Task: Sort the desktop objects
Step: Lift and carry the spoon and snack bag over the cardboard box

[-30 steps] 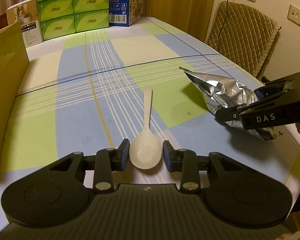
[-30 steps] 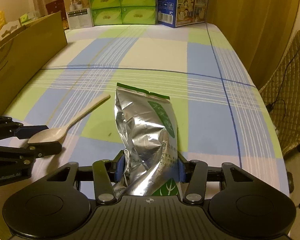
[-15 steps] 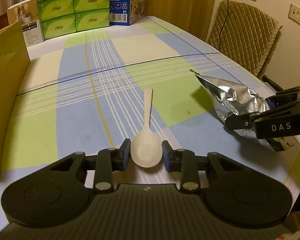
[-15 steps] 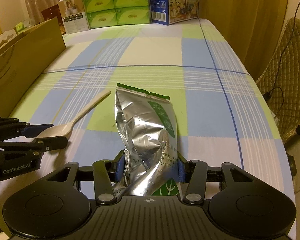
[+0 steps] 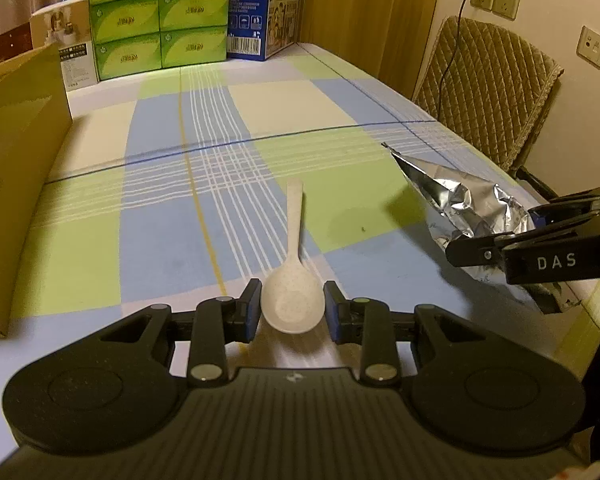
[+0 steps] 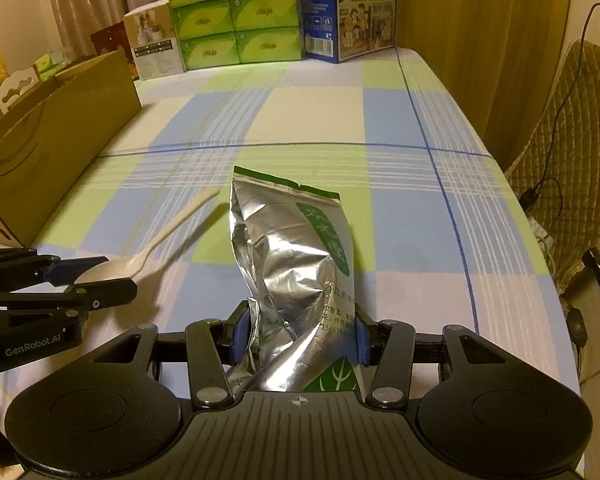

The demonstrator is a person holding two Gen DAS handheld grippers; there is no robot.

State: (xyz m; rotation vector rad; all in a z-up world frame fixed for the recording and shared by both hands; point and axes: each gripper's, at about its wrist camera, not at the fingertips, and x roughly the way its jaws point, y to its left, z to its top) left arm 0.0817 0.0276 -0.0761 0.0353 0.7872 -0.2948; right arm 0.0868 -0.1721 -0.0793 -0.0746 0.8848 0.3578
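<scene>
A pale plastic spoon (image 5: 292, 300) has its bowl between the pads of my left gripper (image 5: 292, 306), which is shut on it. Its handle points away over the checked tablecloth (image 5: 160, 232). In the right wrist view the spoon (image 6: 172, 228) hangs slightly above its own shadow, held by the left gripper (image 6: 96, 276). A crumpled silver foil bag with green print (image 6: 292, 248) is pinched at its lower end by my right gripper (image 6: 298, 332). From the left wrist view the bag (image 5: 468, 204) hangs off the cloth in the right gripper (image 5: 496, 228).
An open cardboard box (image 6: 52, 148) stands along the table's left side. Stacked green tissue boxes (image 5: 156, 20) and a blue carton (image 5: 260, 8) line the far end. A quilted chair (image 5: 488, 92) with a trailing cable stands by the right table edge.
The right gripper has carried the foil bag a little to the right and up, away from the spoon. The left pads have closed onto the spoon's bowl, and its handle now casts a separate shadow.
</scene>
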